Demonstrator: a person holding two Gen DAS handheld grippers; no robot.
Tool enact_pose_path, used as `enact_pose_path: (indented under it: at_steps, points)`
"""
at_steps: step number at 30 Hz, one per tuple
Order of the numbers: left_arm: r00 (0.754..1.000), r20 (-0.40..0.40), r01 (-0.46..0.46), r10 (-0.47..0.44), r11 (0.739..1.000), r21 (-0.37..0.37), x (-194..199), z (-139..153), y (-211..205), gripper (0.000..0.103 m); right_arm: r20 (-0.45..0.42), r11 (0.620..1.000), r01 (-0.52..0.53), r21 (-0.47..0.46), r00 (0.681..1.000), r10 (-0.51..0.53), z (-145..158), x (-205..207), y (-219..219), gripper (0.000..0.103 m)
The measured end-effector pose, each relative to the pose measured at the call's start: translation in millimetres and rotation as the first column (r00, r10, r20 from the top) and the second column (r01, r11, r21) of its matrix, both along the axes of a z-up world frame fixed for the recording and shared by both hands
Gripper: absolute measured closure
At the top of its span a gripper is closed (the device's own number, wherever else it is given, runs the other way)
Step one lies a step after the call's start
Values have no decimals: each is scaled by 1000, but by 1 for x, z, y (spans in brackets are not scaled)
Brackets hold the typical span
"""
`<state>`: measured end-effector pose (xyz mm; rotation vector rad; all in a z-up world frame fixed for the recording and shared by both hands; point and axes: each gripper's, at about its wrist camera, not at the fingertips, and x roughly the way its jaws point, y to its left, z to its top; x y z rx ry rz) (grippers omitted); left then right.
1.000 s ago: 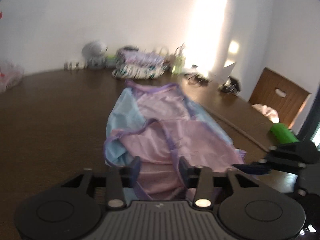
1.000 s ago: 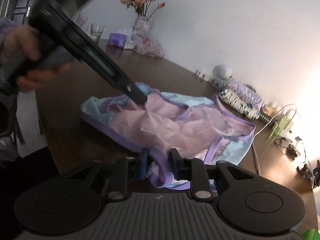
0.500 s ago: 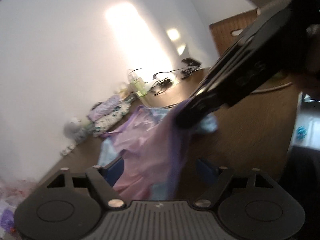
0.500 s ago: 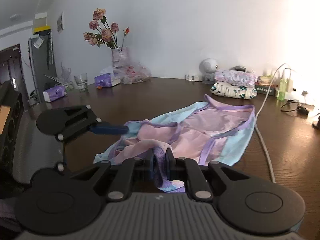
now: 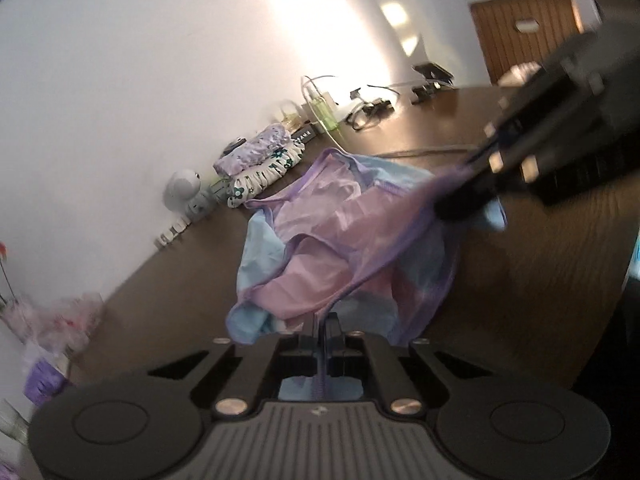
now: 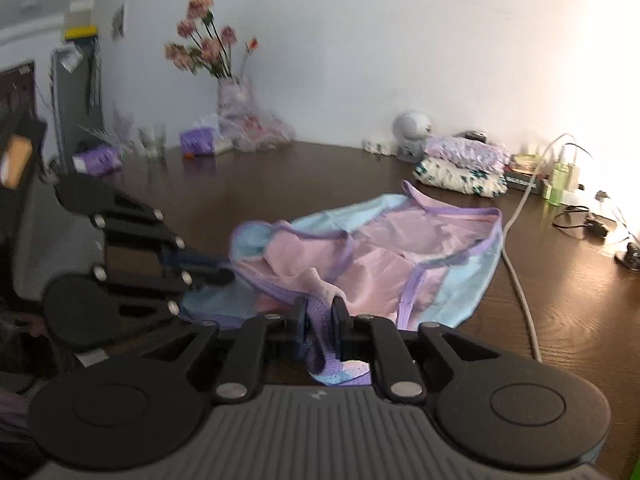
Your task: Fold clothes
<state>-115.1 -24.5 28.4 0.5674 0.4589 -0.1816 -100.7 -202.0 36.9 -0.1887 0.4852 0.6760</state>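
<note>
Right gripper [image 5: 468,204] motion-blurred, body cut by left wrist frame edge. Garment [image 6: 372,256] hem hidden between right fingers. Flowers [image 6: 208,50] blurred.

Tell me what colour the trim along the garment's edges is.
Purple trim edges the pink and light blue garment; the right wrist view shows it best.
</note>
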Motion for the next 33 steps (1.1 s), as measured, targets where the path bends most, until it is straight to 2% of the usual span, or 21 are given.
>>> enact_pose_path:
  at_steps: [1, 3, 4, 8, 13, 15, 20, 23, 24, 29, 31, 33]
  points:
    - [1000, 0, -10, 10, 999, -30, 2, 3, 1, 101, 13, 1000, 12, -25, 1000, -12, -2, -1, 2, 86]
    - [1000, -1, -31, 31, 995, -91, 6, 10, 4, 101, 60, 996, 39, -76, 998, -34, -4, -4, 9, 65]
    - [999, -2, -41, 41, 992, -121, 7, 14, 6, 101, 80, 996, 35, -84, 996, -28, -4, -7, 13, 62]
    - [997, -10, -82, 82, 967, -241, 15, 27, 12, 101, 153, 991, 32, -133, 988, -11, -9, -16, 32, 40]
    - [990, 43, -118, 136, 949, -293, 11, 41, 13, 101, 235, 961, 129, -245, 969, -71, -22, -15, 53, 40]
    - [984, 47, -149, 171, 939, -309, 14, 42, 16, 101, 271, 951, 194, -243, 954, -125, -22, -14, 49, 40]
    - [969, 50, -210, 241, 915, -344, 16, 42, 23, 101, 300, 943, 273, -191, 931, -209, -21, -16, 32, 39]
    - [961, 52, -237, 273, 902, -361, 16, 43, 28, 101, 338, 930, 308, -198, 913, -231, -21, -23, 27, 35]
    - [958, 53, -244, 281, 899, -364, 16, 43, 30, 101, 346, 926, 315, -208, 909, -232, -21, -23, 27, 30]
    - [927, 91, -306, 365, 872, -381, 15, 44, 38, 102, 340, 915, 304, -265, 918, -206, -17, -29, 25, 26]
    - [911, 97, -336, 400, 858, -388, 13, 44, 44, 102, 386, 895, 322, -308, 903, -192, -16, -28, 24, 27]
    - [915, 83, -335, 395, 859, -386, 10, 41, 46, 102, 386, 896, 339, -286, 897, -216, -9, -23, 19, 34]
